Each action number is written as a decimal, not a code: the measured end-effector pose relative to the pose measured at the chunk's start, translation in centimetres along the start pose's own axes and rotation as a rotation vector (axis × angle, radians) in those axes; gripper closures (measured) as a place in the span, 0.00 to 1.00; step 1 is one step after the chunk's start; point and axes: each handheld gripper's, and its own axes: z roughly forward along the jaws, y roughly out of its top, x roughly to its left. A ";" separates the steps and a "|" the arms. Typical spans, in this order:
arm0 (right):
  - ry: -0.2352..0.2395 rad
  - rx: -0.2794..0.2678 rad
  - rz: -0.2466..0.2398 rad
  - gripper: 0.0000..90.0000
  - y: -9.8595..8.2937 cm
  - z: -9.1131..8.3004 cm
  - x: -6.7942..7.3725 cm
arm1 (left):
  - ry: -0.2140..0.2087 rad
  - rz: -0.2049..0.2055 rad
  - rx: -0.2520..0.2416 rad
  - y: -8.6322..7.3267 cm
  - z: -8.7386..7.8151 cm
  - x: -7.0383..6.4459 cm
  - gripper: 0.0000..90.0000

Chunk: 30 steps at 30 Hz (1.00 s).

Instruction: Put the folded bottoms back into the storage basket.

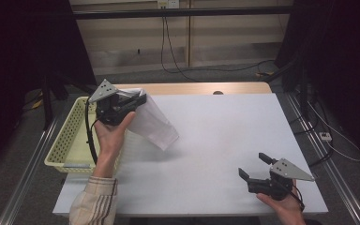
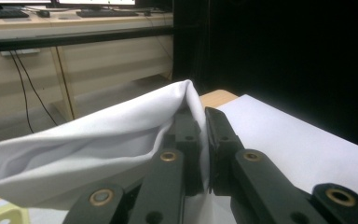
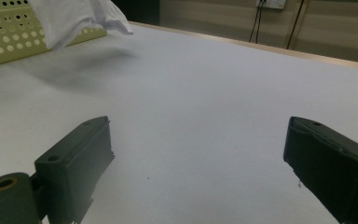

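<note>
Left gripper (image 1: 143, 99), upper left of high view, jaws clamped tight on white cloth (image 1: 154, 123); cloth hangs off it above the table's (image 1: 225, 136) left part, beside yellow basket (image 1: 68, 136) at left edge. Right gripper (image 1: 253, 166), lower right of frame, jaws spread wide w/ nothing between, low over table, well apart from cloth.

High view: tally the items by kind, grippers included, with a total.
White cloth: 1
Yellow perforated basket: 1
Grippers: 2, the left gripper shut on the white cloth, the right gripper open over the table
Table: 1
Total: 5
</note>
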 end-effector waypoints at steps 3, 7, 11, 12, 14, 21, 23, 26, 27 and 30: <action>0.005 -0.003 -0.002 0.09 0.0 -0.1 0.1 | 0.005 0.000 -0.023 0.5 -0.9 0.0 0.95; 0.010 -0.004 0.008 0.09 0.0 -0.1 0.0 | 0.007 0.002 -0.033 0.8 -1.6 0.2 0.95; 0.012 -0.003 0.010 0.09 0.0 -0.1 0.1 | 0.018 0.002 -0.048 1.0 -2.4 0.4 0.95; 0.014 -0.007 0.003 0.09 0.0 -0.1 0.2 | 0.029 0.004 -0.047 1.1 -2.7 0.3 0.95; 0.018 -0.009 -0.002 0.09 0.0 -0.1 0.3 | 0.031 0.004 -0.052 1.2 -2.8 0.4 0.95; 0.013 -0.007 0.005 0.08 0.0 -0.1 0.2 | 0.044 0.008 -0.078 1.9 -4.5 0.4 0.95; 0.013 -0.007 0.005 0.08 0.0 -0.1 0.2 | 0.045 0.010 -0.088 2.1 -5.0 0.4 0.95; 0.013 -0.007 0.004 0.08 0.0 -0.1 0.2 | 0.049 0.014 -0.098 2.3 -5.6 0.6 0.95; 0.012 -0.006 0.004 0.08 0.0 -0.1 0.2 | 0.052 0.014 -0.102 2.3 -5.8 0.6 0.95; 0.012 -0.008 0.002 0.08 0.0 -0.1 0.2 | 0.072 0.024 -0.126 2.3 -6.3 0.6 0.95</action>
